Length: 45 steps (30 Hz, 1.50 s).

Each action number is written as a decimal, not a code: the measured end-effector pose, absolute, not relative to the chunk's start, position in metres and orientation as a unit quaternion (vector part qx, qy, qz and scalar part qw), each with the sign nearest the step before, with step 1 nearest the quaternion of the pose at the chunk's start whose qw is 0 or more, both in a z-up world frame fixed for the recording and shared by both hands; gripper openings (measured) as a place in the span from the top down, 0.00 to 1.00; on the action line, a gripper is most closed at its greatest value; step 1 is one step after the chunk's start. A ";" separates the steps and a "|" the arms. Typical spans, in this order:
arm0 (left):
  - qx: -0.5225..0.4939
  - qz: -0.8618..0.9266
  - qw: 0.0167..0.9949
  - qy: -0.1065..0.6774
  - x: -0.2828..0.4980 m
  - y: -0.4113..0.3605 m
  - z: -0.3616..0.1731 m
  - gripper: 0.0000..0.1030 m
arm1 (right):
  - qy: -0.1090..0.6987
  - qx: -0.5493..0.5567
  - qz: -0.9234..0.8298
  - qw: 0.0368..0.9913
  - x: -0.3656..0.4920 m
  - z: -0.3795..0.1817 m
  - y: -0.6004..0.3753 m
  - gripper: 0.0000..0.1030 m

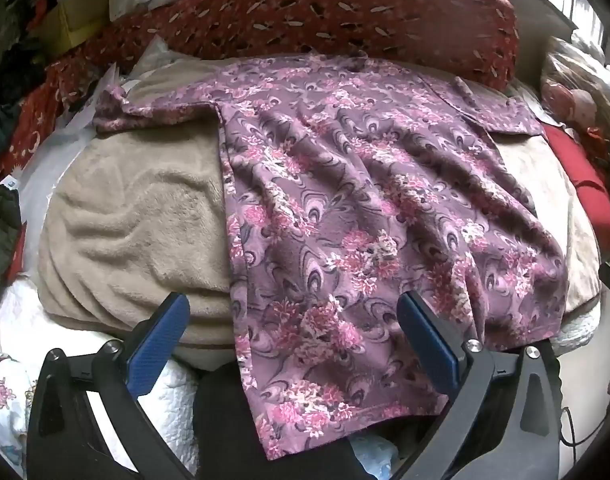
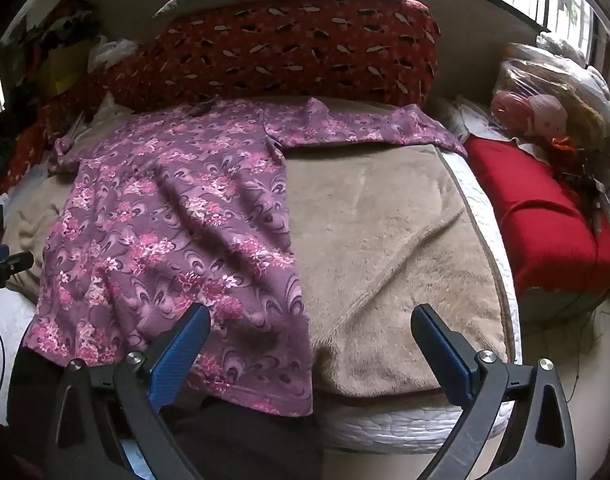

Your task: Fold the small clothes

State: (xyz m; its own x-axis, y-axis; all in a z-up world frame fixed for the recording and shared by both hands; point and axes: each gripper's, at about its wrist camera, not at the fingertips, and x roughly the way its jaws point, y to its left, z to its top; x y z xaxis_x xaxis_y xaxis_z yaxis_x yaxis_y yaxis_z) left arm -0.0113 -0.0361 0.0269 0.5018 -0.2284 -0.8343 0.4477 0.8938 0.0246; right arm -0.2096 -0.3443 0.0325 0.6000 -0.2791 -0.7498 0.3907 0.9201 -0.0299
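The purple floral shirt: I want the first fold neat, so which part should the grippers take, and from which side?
Judging by its pose, take the sleeves: the purple floral shirt lies flat, face up, sleeves spread. The open left gripper could pinch the left sleeve from its outer end; the open right gripper likewise the right sleeve.

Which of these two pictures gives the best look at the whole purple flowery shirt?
The left wrist view: the purple flowery shirt sits centred there, both sleeves and the whole hem in sight. In the right wrist view the shirt lies off to the left, its far sleeve squeezed small near the edge.
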 end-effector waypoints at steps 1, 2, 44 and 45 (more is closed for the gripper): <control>0.120 -0.198 0.859 0.457 -0.013 -0.036 0.028 0.00 | 0.405 0.068 -0.188 0.892 -0.211 0.033 -0.343 0.03; 0.120 -0.199 0.859 0.456 -0.014 -0.035 0.028 0.00 | 0.404 0.068 -0.187 0.893 -0.212 0.033 -0.342 0.03; 0.076 -0.123 0.826 0.545 0.042 0.013 -0.016 0.00 | 0.449 0.146 -0.155 0.868 -0.193 -0.014 -0.372 0.08; 0.073 -0.118 0.817 0.559 0.045 0.018 -0.023 0.00 | 0.454 0.151 -0.151 0.865 -0.192 -0.020 -0.373 0.08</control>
State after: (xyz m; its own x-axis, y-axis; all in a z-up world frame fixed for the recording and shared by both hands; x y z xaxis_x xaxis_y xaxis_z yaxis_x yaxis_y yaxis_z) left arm 0.0454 0.0178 -0.0226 0.3463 -0.1116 -0.9315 0.2740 0.9616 -0.0134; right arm -0.1922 -0.3728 -0.0204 0.5426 -0.1248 -0.8307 0.3989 0.9085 0.1241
